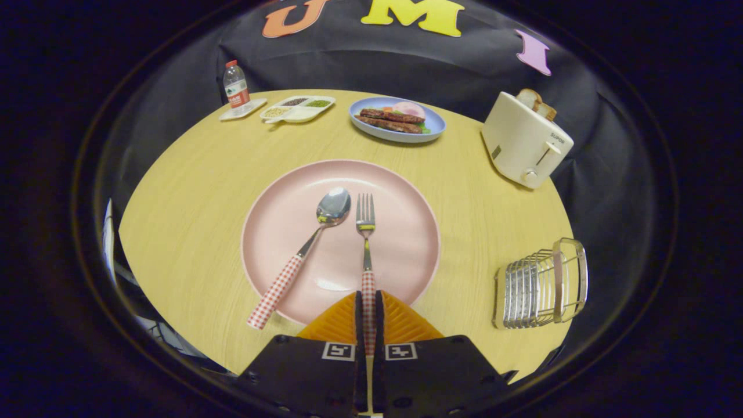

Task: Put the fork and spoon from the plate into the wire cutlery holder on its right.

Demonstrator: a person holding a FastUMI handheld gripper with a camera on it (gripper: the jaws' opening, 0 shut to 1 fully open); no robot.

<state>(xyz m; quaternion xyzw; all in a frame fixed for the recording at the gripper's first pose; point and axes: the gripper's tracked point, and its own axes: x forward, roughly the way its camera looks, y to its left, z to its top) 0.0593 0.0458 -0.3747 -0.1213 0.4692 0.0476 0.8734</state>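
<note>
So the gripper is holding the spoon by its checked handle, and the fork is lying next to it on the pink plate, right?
Not quite: it's the other way round. In the gripper view the gripper is shut on the fork, by its checked handle, and the spoon is lying next to it on the pink plate.

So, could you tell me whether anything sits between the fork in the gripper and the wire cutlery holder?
Nothing visible does. The gripper is shut on the fork handle over the pink plate, and only bare table lies between the plate and the wire cutlery holder on its right.
</note>
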